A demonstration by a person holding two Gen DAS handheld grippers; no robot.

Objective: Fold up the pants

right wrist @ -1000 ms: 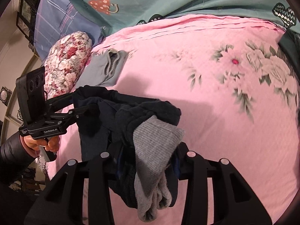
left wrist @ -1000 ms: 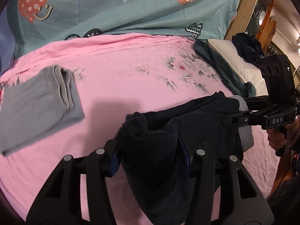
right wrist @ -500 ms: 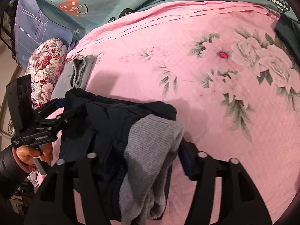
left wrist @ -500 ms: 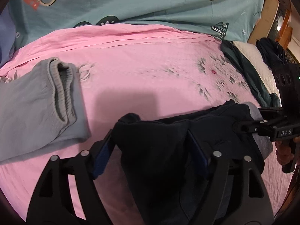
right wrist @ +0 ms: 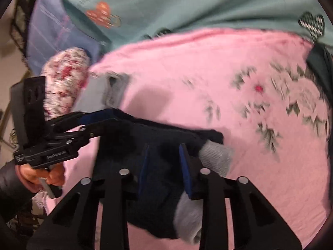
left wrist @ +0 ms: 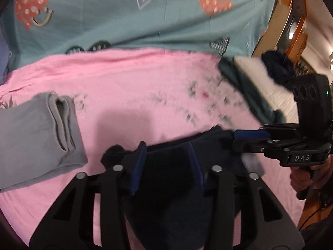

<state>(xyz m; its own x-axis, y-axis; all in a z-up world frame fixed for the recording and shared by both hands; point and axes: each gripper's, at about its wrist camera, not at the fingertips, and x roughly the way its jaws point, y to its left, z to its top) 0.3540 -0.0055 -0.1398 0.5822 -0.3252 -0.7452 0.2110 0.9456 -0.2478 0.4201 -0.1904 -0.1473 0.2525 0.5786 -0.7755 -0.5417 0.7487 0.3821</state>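
Dark navy pants (left wrist: 170, 189) with a grey lining hang bunched between my two grippers above the pink bedspread (left wrist: 129, 87). My left gripper (left wrist: 166, 166) is shut on one end of the pants. My right gripper (right wrist: 164, 166) is shut on the other end (right wrist: 158, 179), where the grey cuff (right wrist: 216, 158) sticks out. Each gripper shows in the other's view: the right one (left wrist: 247, 139) and the left one (right wrist: 97, 118). Both views are motion-blurred.
Folded grey pants (left wrist: 35, 133) lie at the left of the bed. A teal sheet with hearts (left wrist: 135, 14) covers the far side. A floral pillow (right wrist: 64, 83) lies at the left edge. Dark clothes (left wrist: 276, 68) and a white quilt (left wrist: 260, 77) lie at the right.
Both grippers have moved with the pants, which now hang stretched wider between them. The view has tilted up toward the teal sheet.
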